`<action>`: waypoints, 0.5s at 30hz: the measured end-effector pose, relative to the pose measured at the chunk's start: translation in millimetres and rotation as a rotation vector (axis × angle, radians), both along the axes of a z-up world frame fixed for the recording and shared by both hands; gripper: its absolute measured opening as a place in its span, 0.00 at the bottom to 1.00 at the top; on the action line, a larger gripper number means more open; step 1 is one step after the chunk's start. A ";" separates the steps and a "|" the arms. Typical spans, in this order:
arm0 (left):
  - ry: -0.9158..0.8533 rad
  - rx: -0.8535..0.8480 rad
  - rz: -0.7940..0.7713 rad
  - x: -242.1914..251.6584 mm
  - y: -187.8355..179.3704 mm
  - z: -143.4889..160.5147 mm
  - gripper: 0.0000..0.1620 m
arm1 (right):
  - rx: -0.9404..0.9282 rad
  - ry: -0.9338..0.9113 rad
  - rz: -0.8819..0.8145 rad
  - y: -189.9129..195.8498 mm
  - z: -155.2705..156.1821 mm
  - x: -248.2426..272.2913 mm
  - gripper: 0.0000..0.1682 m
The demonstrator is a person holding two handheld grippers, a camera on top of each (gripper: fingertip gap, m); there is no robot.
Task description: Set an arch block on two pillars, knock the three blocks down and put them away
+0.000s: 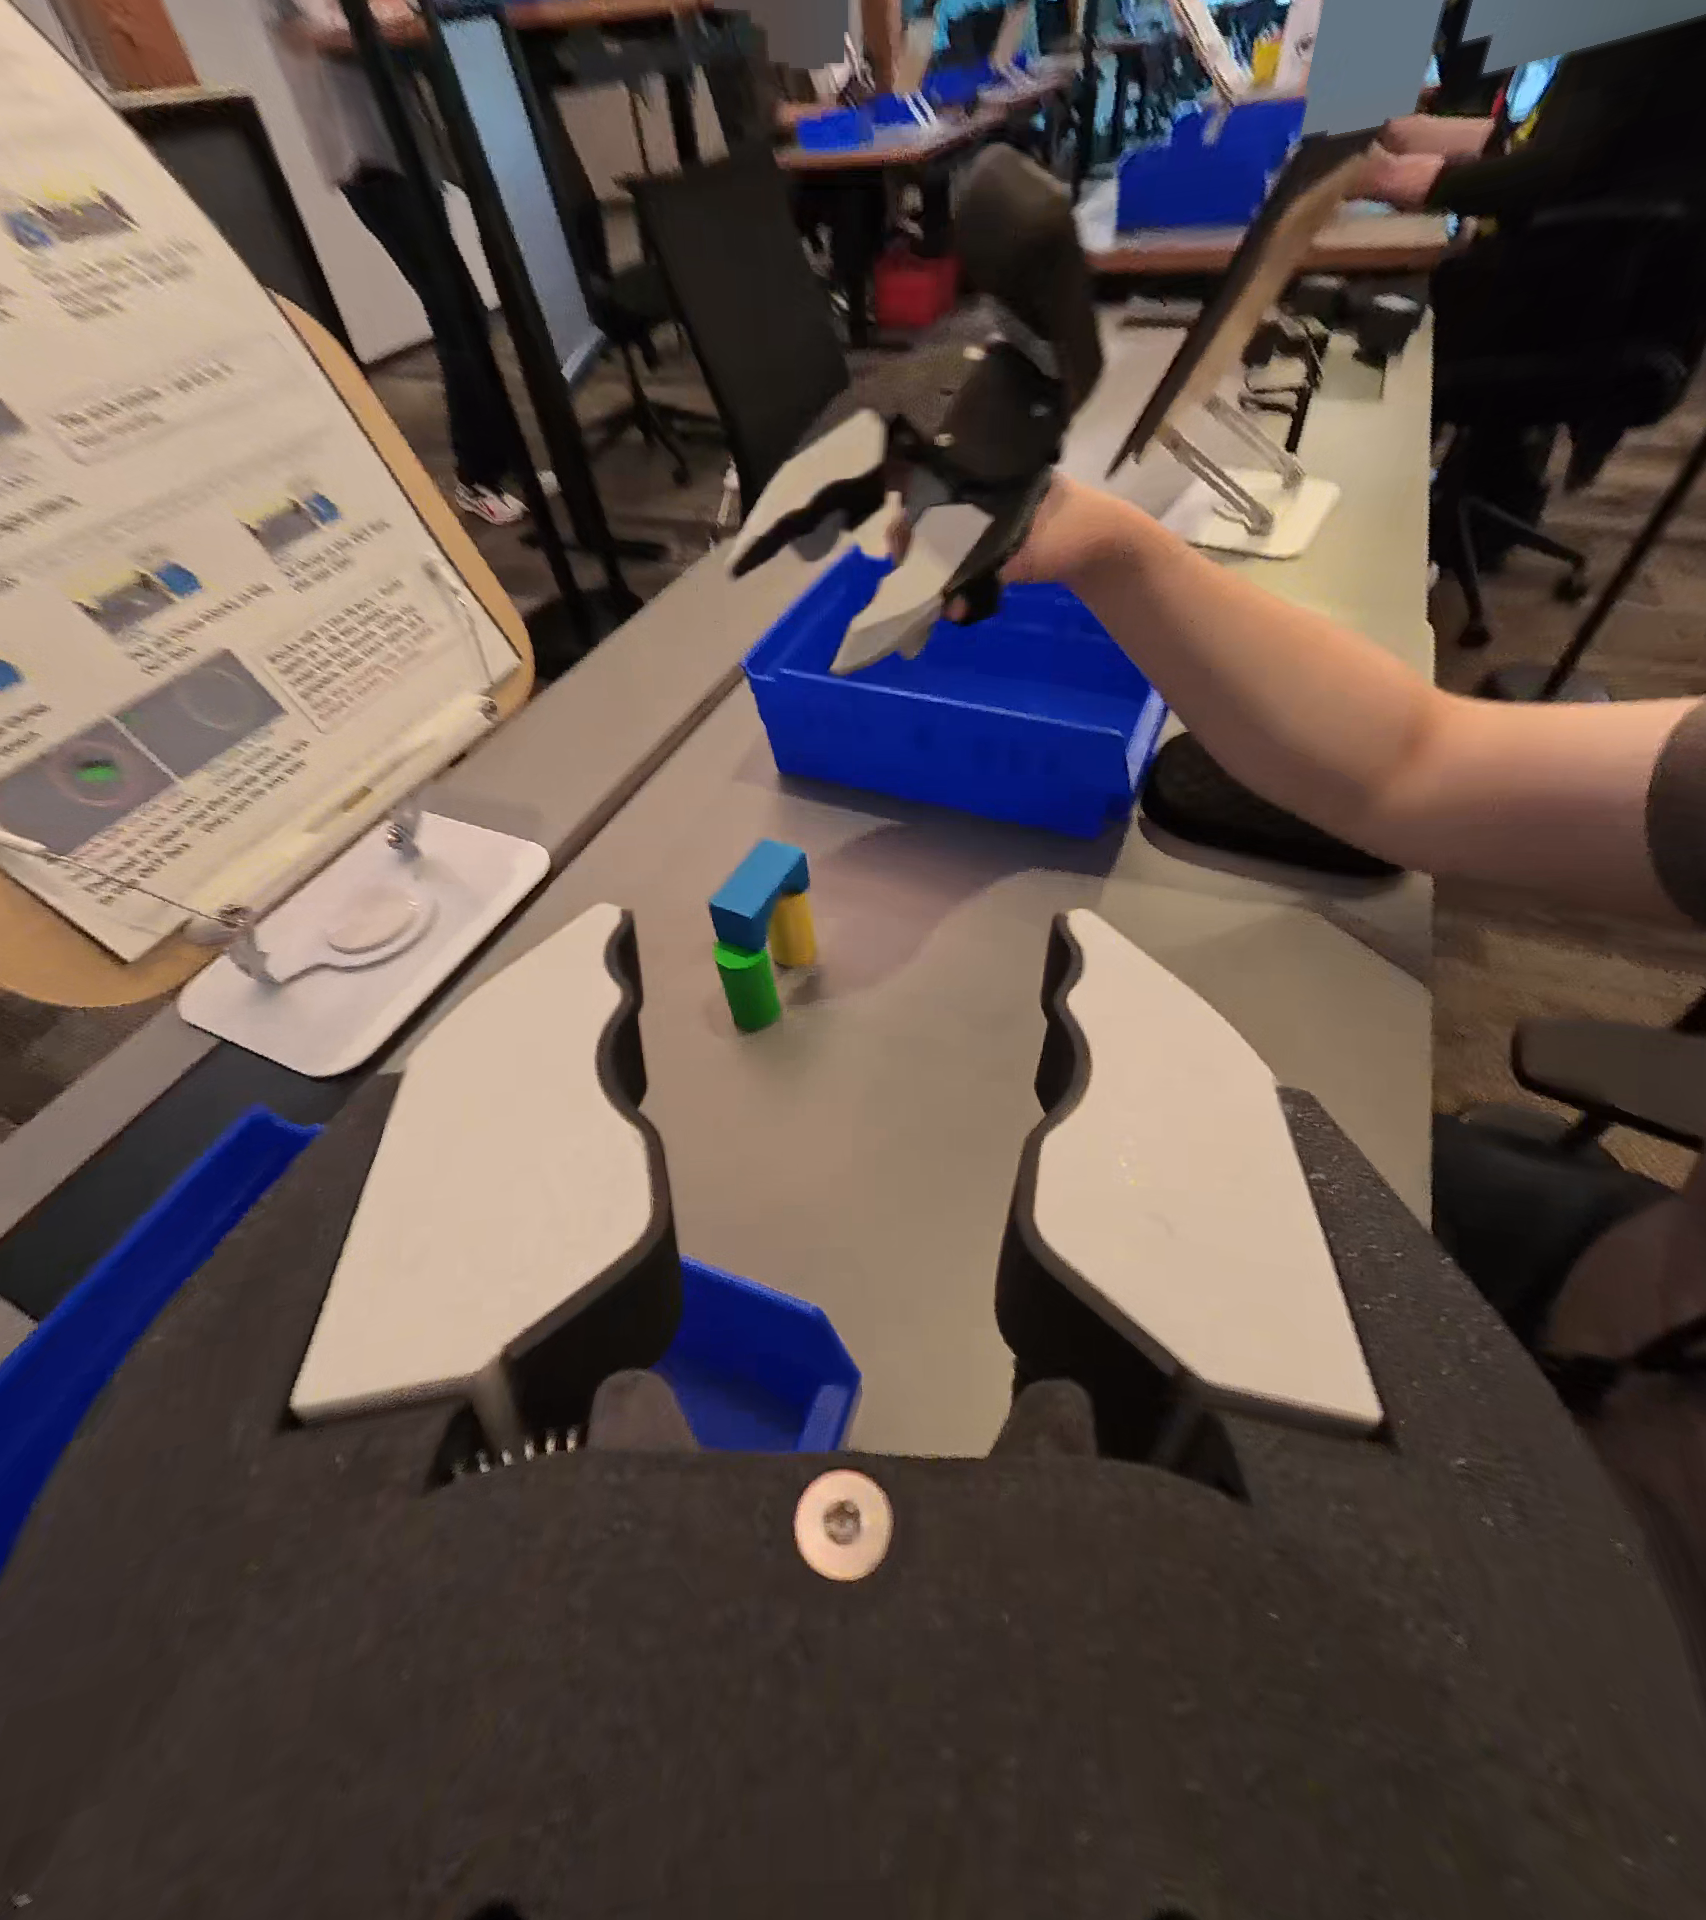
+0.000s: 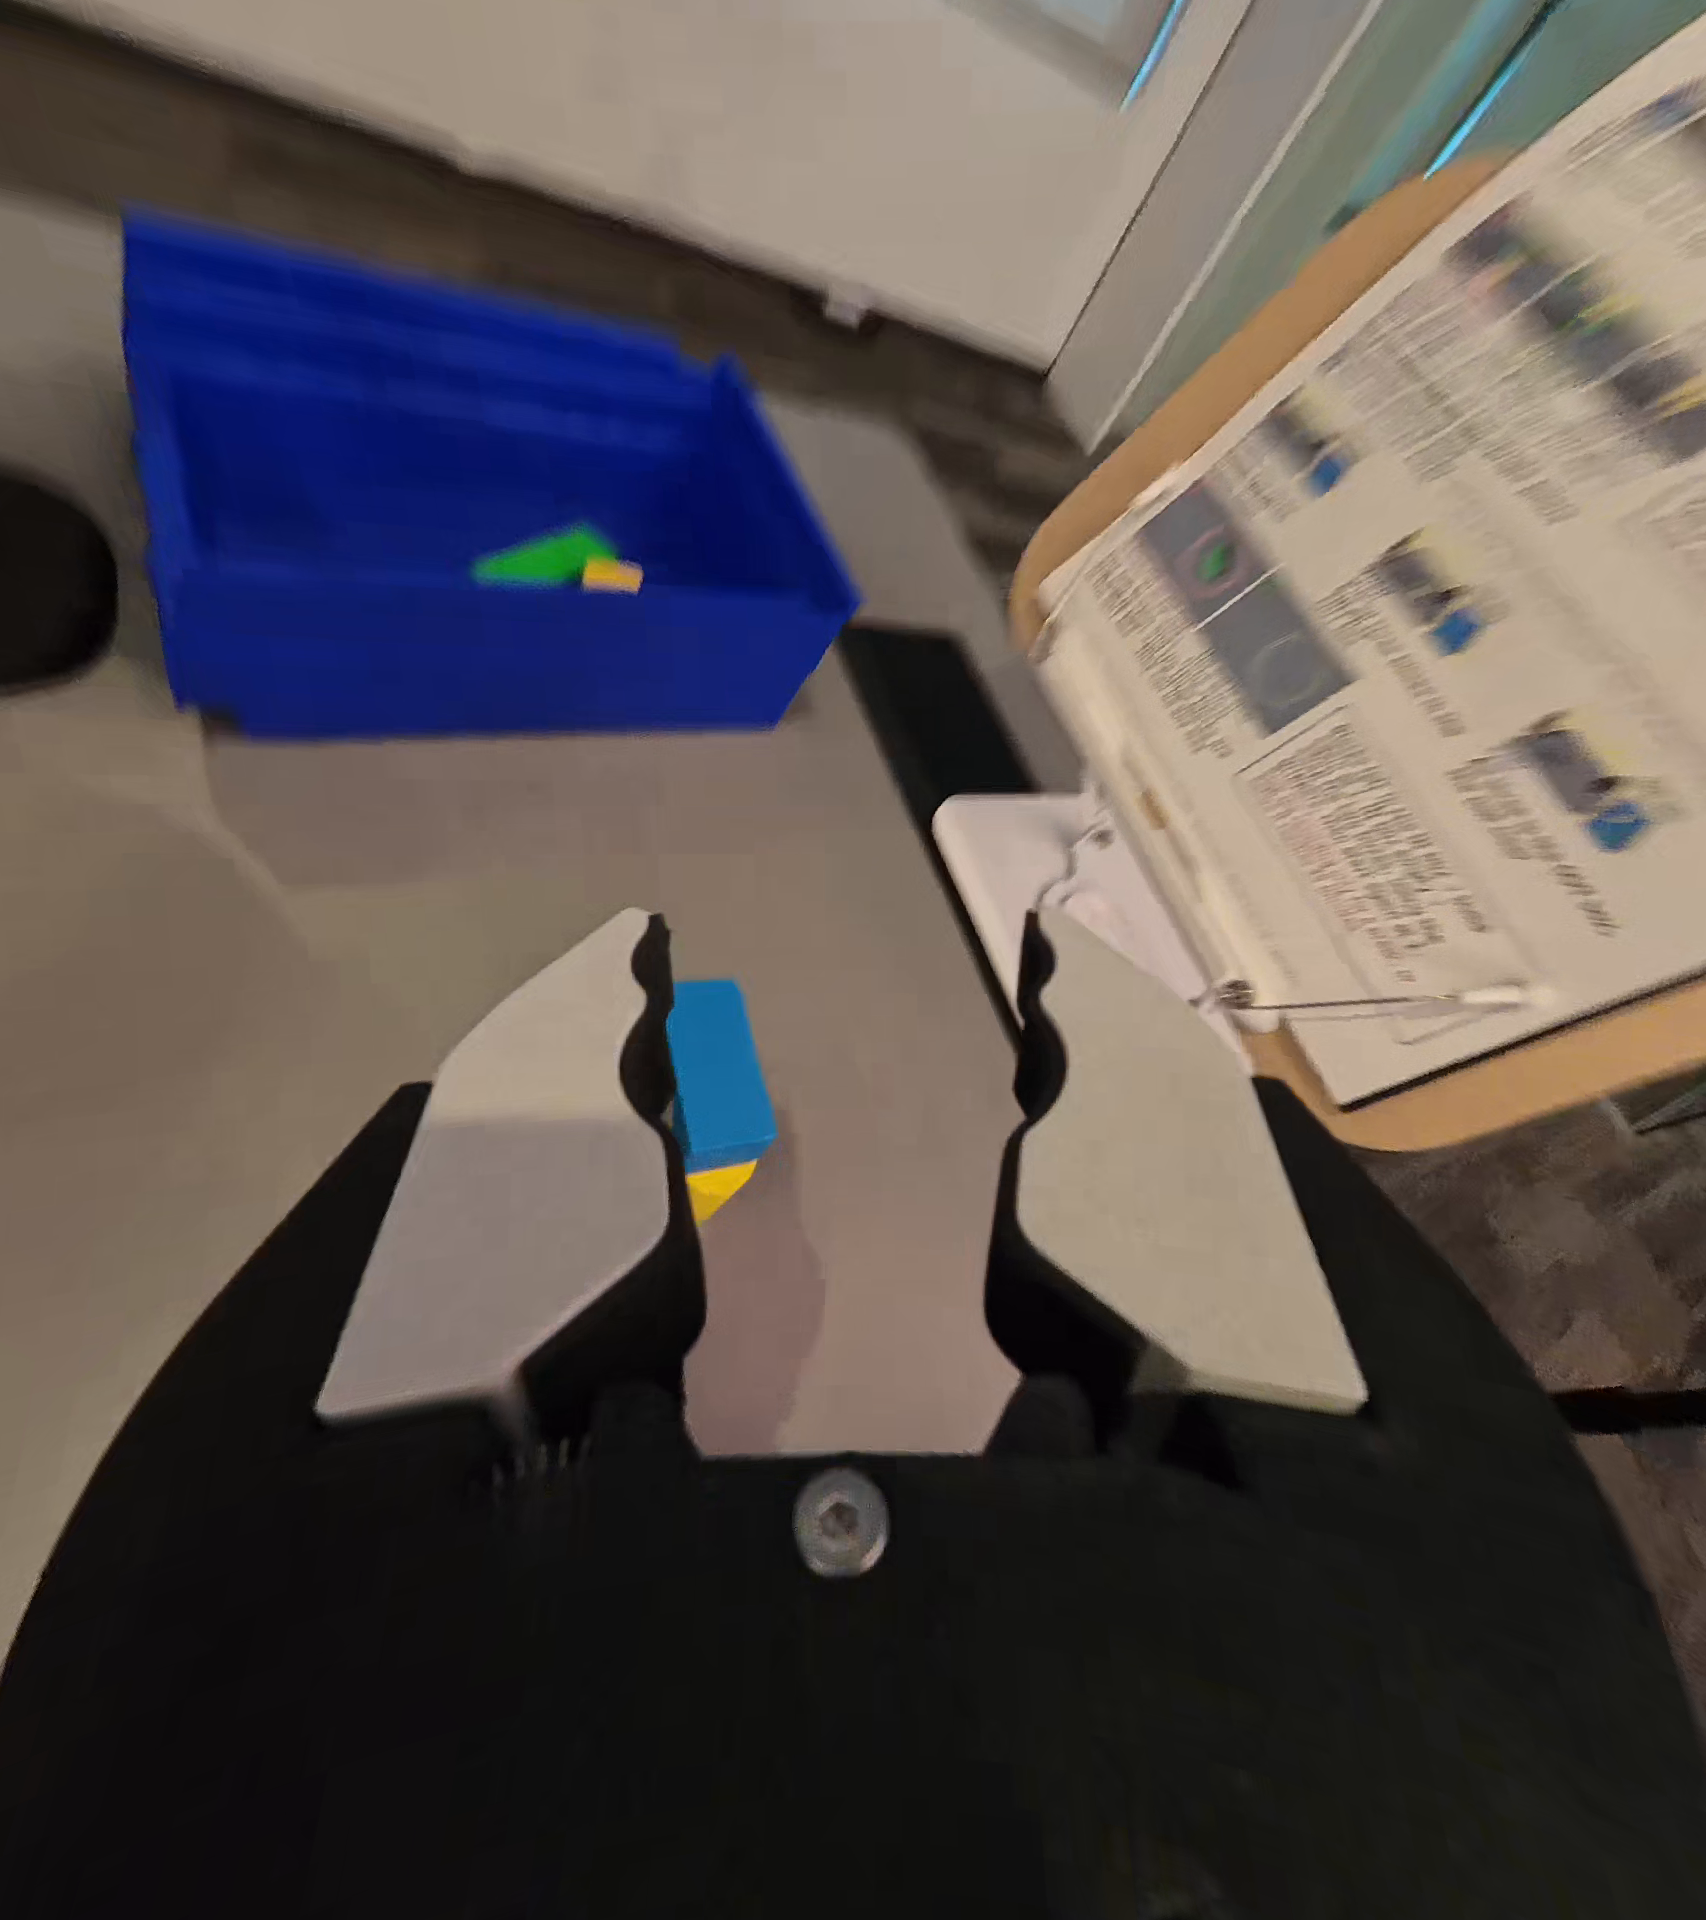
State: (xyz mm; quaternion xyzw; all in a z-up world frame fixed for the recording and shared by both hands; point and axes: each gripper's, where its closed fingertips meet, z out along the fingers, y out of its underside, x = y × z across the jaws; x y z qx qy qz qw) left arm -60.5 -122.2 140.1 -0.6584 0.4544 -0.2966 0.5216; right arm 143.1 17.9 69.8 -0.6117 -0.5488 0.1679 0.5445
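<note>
Arch block [image 1: 755, 888] sits on green pillar [image 1: 747, 985] and yellow pillar [image 1: 793, 928], just in front of blue bin [image 1: 942, 732]. Left gripper [image 1: 841, 1023] and right gripper [image 2: 841, 1023] both gape empty. Risk: a hard knock sends the round pillars rolling off the table [image 1: 890, 1195].

green pillar: hidden behind the finger [image 2: 558, 1091] in the right wrist view
near bin [image 1: 49, 1382]: cut off at 8 o'clock
instruction sheet [image 2: 1451, 623]: blurred
</note>
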 end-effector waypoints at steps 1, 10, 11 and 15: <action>-0.018 0.010 0.014 -2.9 0.6 2.7 0.46 | 0.020 0.076 -0.019 -2.8 13.4 10.7 0.40; -0.192 0.038 0.084 -7.5 12.5 28.1 0.54 | 0.094 0.498 -0.136 -14.7 71.7 112.2 0.45; -0.224 0.051 0.092 -8.6 14.6 32.6 0.53 | 0.096 0.491 -0.169 -11.2 68.9 121.8 0.44; -0.372 0.098 0.077 -15.2 13.9 51.3 0.52 | 0.069 0.457 -0.304 6.0 55.0 146.8 0.40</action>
